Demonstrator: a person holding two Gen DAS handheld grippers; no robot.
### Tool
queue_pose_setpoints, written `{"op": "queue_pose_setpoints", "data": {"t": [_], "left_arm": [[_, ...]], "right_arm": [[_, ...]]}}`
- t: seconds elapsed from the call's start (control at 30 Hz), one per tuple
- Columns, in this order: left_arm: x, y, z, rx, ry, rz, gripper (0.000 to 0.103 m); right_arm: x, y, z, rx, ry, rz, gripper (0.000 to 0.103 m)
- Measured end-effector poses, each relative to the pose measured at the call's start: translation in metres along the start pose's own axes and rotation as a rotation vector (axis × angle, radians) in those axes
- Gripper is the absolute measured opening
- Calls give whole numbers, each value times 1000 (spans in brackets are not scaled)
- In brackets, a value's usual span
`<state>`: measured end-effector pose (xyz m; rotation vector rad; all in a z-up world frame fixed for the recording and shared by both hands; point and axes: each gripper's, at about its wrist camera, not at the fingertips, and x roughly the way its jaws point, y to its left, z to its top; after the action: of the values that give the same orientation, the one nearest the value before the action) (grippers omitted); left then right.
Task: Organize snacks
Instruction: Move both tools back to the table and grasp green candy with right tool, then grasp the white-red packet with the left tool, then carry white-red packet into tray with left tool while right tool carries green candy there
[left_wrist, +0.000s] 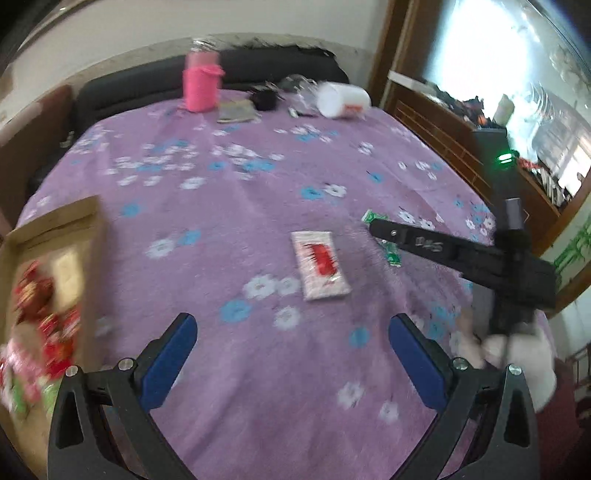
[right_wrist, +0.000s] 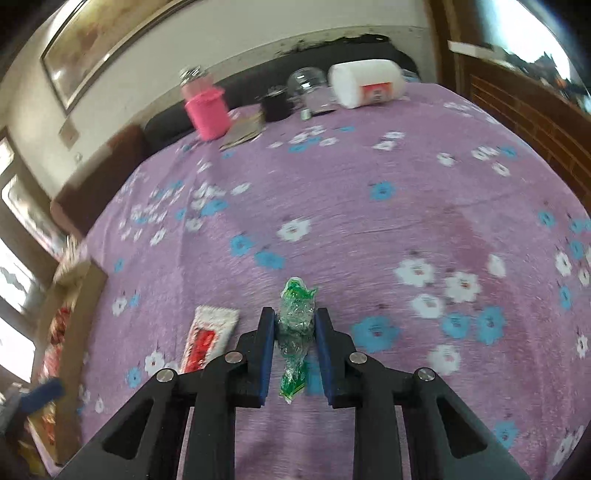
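A purple cloth with blue and white flowers (left_wrist: 258, 192) covers the bench, and a dark sofa back (left_wrist: 147, 79) runs along its far edge. Behind rises a pale wall (right_wrist: 258, 33) carrying a framed picture (right_wrist: 96, 40) at far left. To the right, brown wooden furniture (left_wrist: 436, 129) stands under a bright, glaring window (left_wrist: 491, 48).

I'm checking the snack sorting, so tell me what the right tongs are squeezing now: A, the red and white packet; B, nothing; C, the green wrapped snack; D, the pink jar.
C: the right tongs pinch the green wrapped snack; the red and white packet lies beside them.
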<state>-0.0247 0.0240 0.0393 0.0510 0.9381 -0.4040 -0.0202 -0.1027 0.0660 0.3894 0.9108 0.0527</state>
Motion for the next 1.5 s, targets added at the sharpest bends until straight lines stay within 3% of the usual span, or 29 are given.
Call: {"op": "queue_pose_setpoints", "data": {"t": [0.13, 0.27, 0.37, 0.4, 0.43, 0.7, 0.87, 1.07, 1.2, 1.27, 1.5], "left_arm": [[41, -17, 19, 46, 31, 14, 101], [72, -23, 26, 80, 73, 11, 82], [81, -26, 26, 106, 57, 12, 56], [80, -26, 26, 112, 42, 20, 40], [80, -25, 26, 110, 39, 17, 31], [57, -10, 23, 32, -20, -27, 31], [8, 12, 14, -50, -85, -63, 31], [-67, 78, -22, -192, -165, -1, 31], [-102, 131, -53, -287, -204, 105, 31], [-111, 158, -70, -339, -200, 145, 32], [-118, 212, -109, -465, -170, 185, 32]], "right_arm": [[-1, -20, 6, 89, 11, 50, 22], [-1, -25, 10, 110, 8, 65, 23], [-8, -25, 11, 105, -10, 71, 23], [-9, -24, 11, 101, -16, 72, 23], [-11, -23, 11, 98, -25, 72, 23], [-20, -26, 14, 109, -67, 80, 23], [-20, -21, 13, 90, -71, 97, 23], [-21, 5, 4, 3, -86, 118, 23], [-22, 36, -6, -45, -61, 162, 23], [-26, 62, -15, -76, -33, 227, 23], [-18, 182, -53, -244, 88, 359, 24]]}}
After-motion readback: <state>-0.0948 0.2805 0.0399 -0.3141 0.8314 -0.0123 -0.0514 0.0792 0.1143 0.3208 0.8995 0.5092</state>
